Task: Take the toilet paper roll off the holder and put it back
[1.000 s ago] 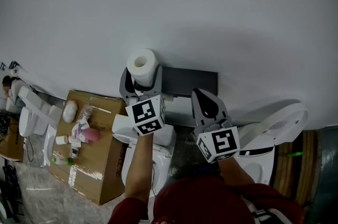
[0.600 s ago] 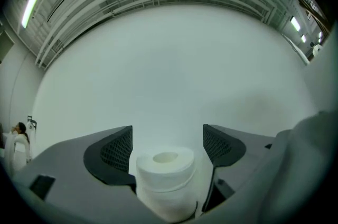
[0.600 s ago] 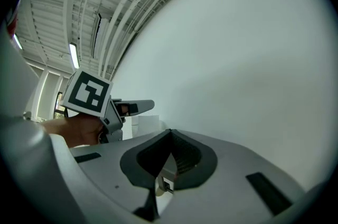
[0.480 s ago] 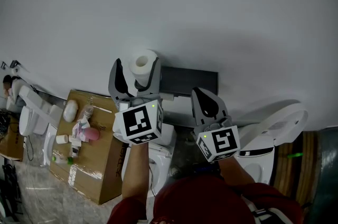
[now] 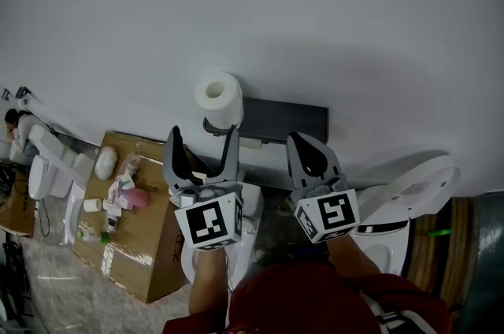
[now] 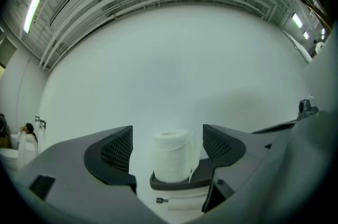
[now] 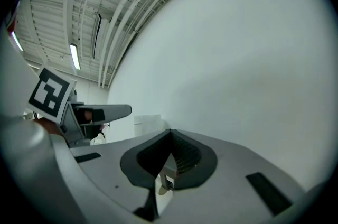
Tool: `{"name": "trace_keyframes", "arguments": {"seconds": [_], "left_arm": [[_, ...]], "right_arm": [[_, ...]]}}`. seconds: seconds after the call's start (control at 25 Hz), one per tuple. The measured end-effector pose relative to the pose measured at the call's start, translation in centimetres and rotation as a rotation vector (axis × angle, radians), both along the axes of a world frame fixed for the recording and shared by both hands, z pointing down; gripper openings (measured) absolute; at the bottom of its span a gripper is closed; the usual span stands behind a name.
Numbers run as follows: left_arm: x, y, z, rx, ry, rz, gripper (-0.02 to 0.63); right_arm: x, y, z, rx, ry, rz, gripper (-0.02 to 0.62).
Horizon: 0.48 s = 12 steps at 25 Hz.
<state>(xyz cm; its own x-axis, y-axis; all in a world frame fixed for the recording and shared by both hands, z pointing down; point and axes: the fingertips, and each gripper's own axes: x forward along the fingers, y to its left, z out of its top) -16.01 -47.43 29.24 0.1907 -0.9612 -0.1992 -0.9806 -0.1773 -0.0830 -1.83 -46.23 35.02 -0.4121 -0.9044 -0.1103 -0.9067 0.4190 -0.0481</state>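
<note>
A white toilet paper roll (image 5: 219, 98) stands upright on a dark holder (image 5: 283, 120) fixed to a plain, matt, pale grey wall (image 5: 331, 9). The roll is a soft cylinder with a hollow core facing up. Its base sits in the holder's curved tray (image 6: 177, 182), and a flat rectangular shelf runs off to the right.

The left gripper (image 5: 203, 142) hangs just below the roll, clear of it. Its two dark, mesh-textured jaws are spread wide and empty, and in its own view the roll (image 6: 171, 157) shows beyond the gap between them. The right gripper (image 5: 302, 147) sits to the right under the shelf, its jaws pressed together on nothing. A small pale object shows below the jaws in its view, but it is too blurred to name.

Lower down is a brown cardboard box (image 5: 138, 254) carrying small bottles and a pink item (image 5: 135, 200). A white toilet (image 5: 405, 194) with its lid raised sits at the right, partly behind the right gripper. A second white toilet (image 5: 250, 202) is mostly hidden by the left gripper.
</note>
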Motion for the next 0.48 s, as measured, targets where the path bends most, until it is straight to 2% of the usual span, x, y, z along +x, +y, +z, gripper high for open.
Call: {"name": "trace_keyframes", "arguments": {"seconds": [0.2, 0.48], "left_arm": [[-0.4, 1.0, 6.3, -0.146, -0.008, -0.021, 0.423], [-0.3, 1.5, 8.6, -0.182, 0.006, -0.023, 0.423]], "right_arm": [[-0.3, 0.0, 0.8, -0.016, 0.012, -0.005, 0.008], [-0.5, 0.0, 0.9, -0.016, 0.019, -0.007, 0.008]]}}
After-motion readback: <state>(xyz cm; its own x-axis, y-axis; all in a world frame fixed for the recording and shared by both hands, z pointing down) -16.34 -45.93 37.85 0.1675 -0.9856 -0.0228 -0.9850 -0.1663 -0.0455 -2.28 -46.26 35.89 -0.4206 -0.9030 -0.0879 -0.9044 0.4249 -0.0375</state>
